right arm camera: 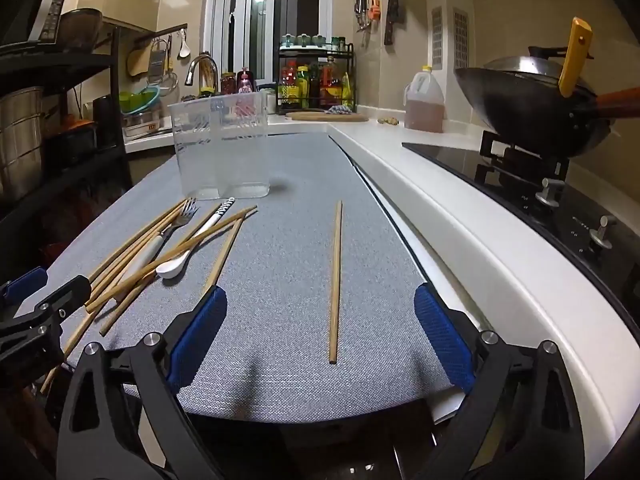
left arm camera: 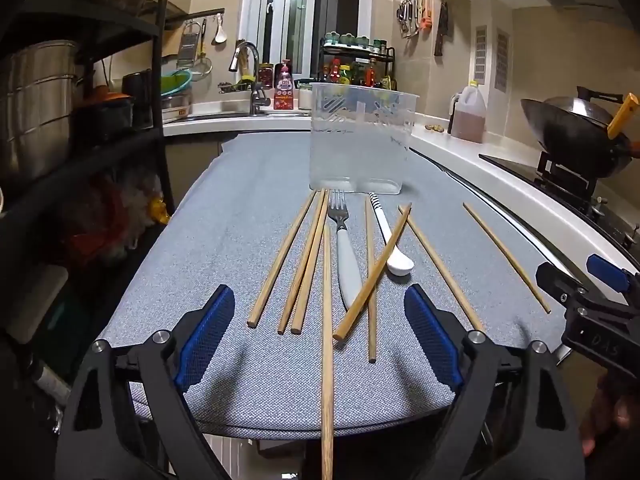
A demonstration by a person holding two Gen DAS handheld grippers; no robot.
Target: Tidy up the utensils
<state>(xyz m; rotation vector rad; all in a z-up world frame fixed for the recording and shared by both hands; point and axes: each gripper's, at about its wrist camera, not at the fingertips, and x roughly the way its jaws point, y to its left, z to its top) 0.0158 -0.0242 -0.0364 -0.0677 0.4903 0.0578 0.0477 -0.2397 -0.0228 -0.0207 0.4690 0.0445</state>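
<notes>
Several wooden chopsticks (left arm camera: 306, 262) lie on a grey cloth-covered table (left arm camera: 224, 240), mixed with a white-handled fork (left arm camera: 347, 264) and a white spoon (left arm camera: 390, 240) with a striped handle. A clear plastic utensil holder (left arm camera: 362, 140) stands upright behind them. One chopstick (left arm camera: 327, 344) runs between my left gripper's (left arm camera: 320, 332) open jaws, untouched. My right gripper (right arm camera: 318, 328) is open and empty; a lone chopstick (right arm camera: 335, 280) lies between its jaws on the cloth. The pile (right arm camera: 160, 244) and holder (right arm camera: 220, 148) sit to its left.
A white counter (right arm camera: 460, 220) borders the table on the right, with a stove and black wok (right arm camera: 528, 108) and an oil jug (right arm camera: 425, 100). A sink with tap (left arm camera: 248, 76) and a spice rack (left arm camera: 356, 64) stand at the back. A black shelf with pots (left arm camera: 40, 100) stands left.
</notes>
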